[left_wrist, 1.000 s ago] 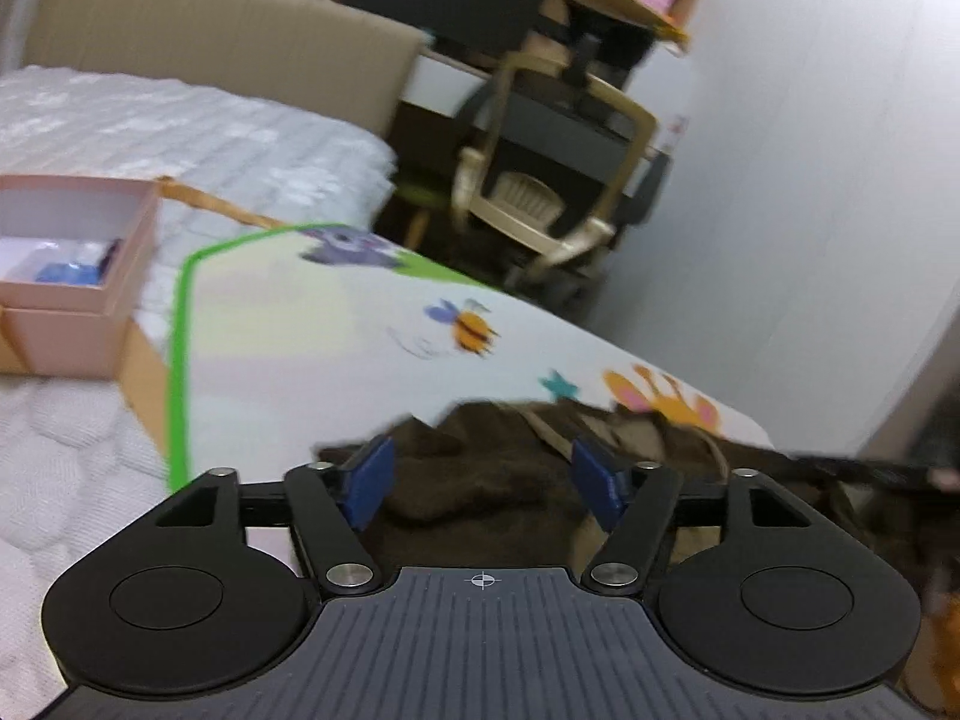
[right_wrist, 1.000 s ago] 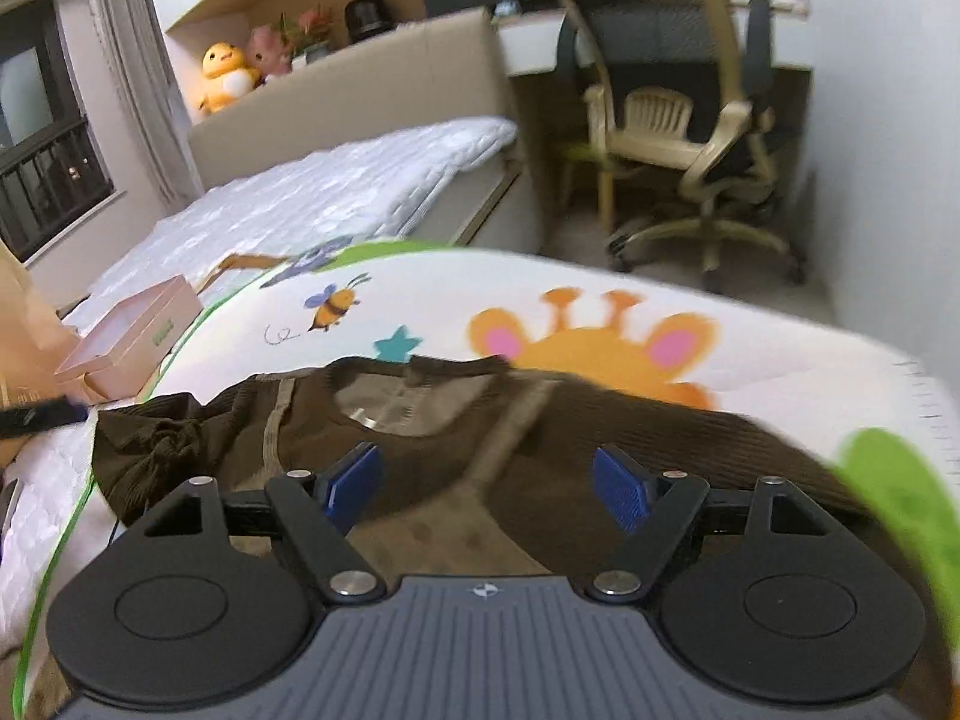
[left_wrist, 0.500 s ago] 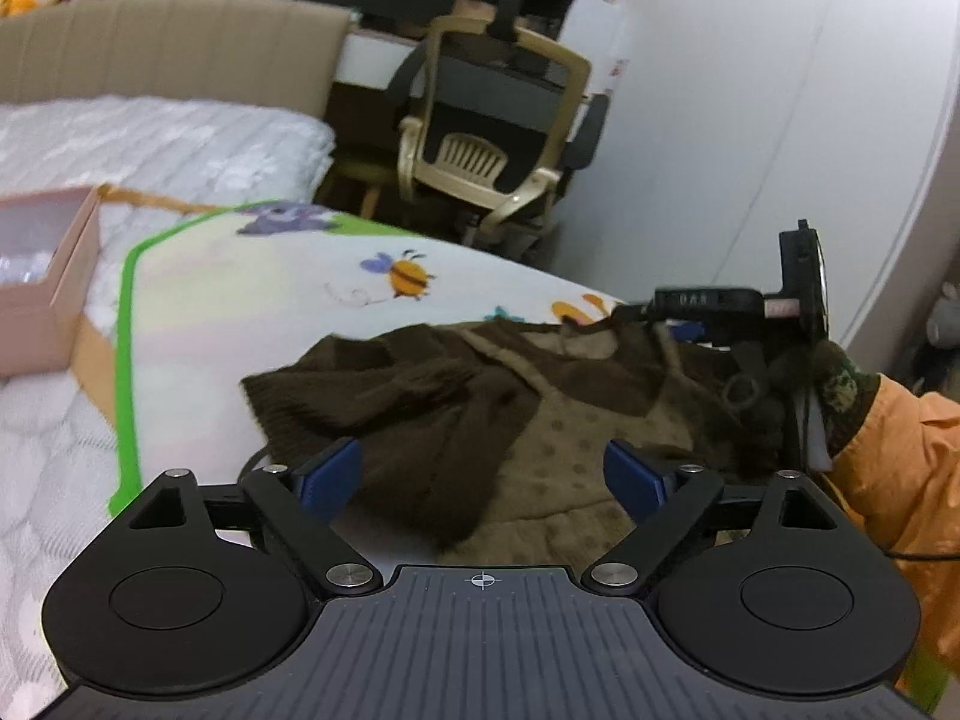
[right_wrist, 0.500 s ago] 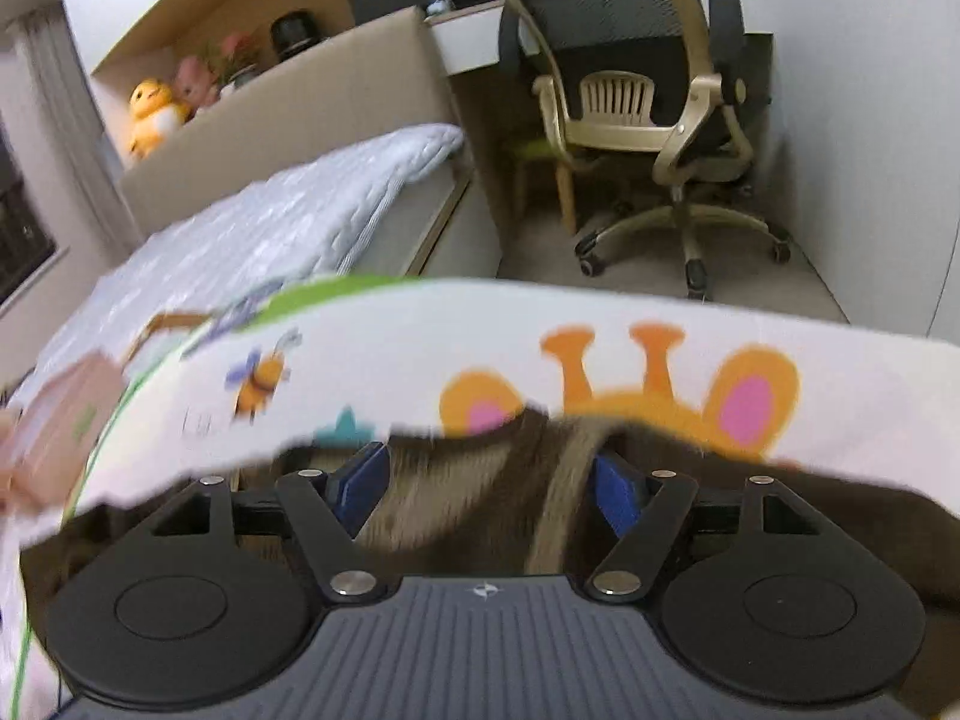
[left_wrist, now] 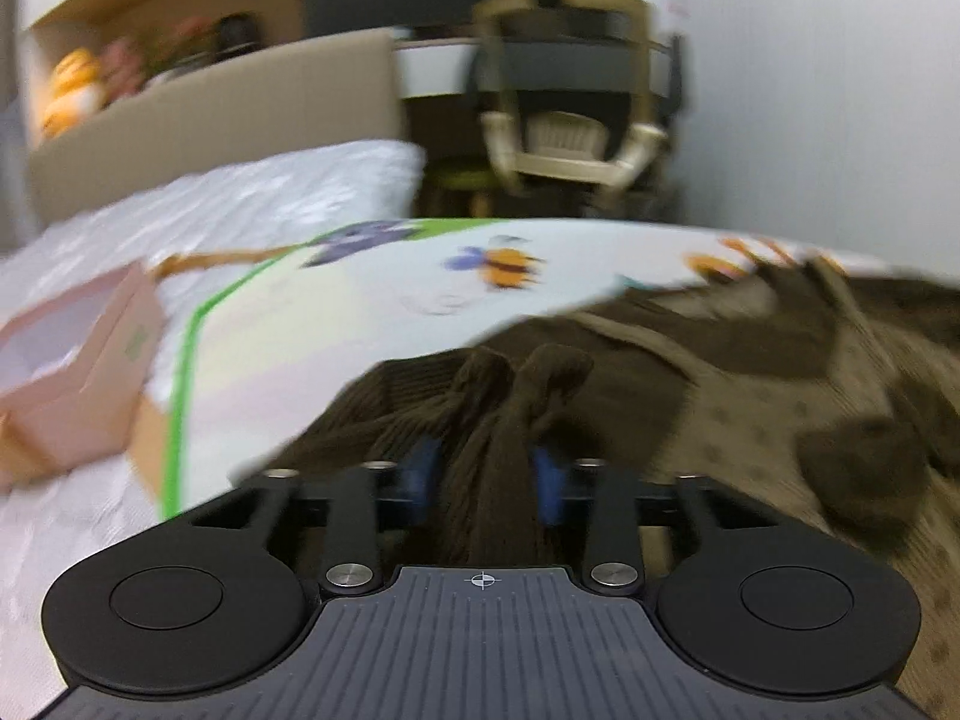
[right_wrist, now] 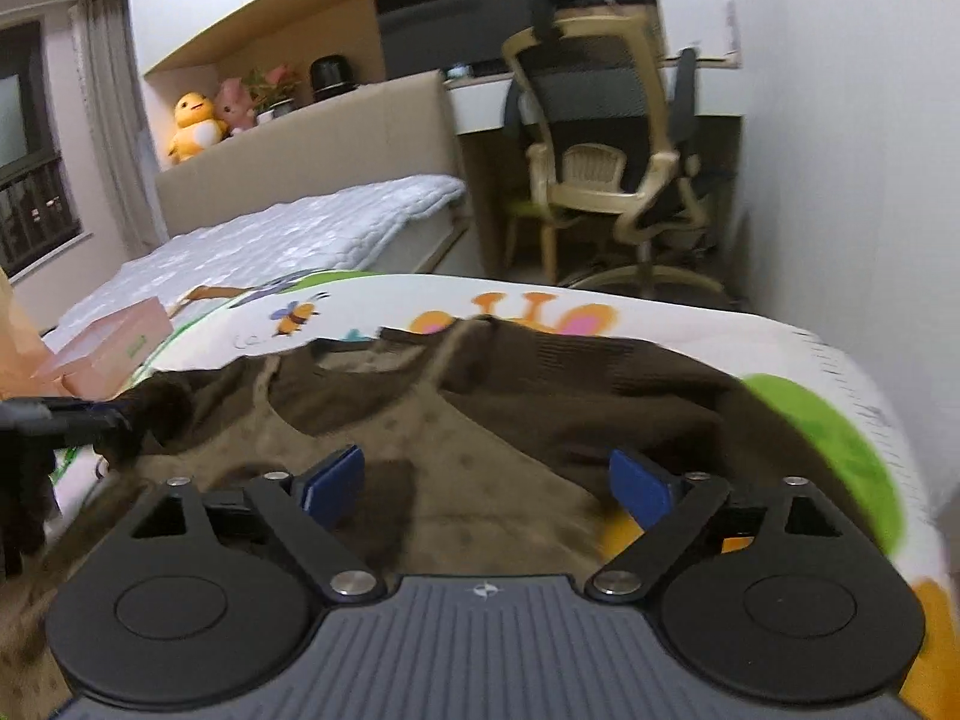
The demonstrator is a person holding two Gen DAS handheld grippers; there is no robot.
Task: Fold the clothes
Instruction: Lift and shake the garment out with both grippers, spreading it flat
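A dark brown knit garment with a dotted tan lining (left_wrist: 750, 396) lies spread on a cartoon-print play mat (left_wrist: 360, 324). My left gripper (left_wrist: 486, 474) is shut on a bunched dark brown fold, apparently a sleeve, at the garment's left edge. In the right wrist view the same garment (right_wrist: 480, 420) lies under my right gripper (right_wrist: 486, 480), which is open and empty just above the tan lining. The left gripper (right_wrist: 66, 420) shows at that view's left edge, gripping the sleeve.
A pink open box (left_wrist: 78, 384) sits left of the mat (right_wrist: 828, 420) on a white quilted bed (left_wrist: 240, 204). A beige headboard (right_wrist: 300, 162), an office chair (right_wrist: 606, 168) and a white wall (right_wrist: 852, 150) stand behind.
My left gripper has closed on the brown sleeve fold; half a second ago it was open above it. My right gripper stays open and now sits lower over the lining.
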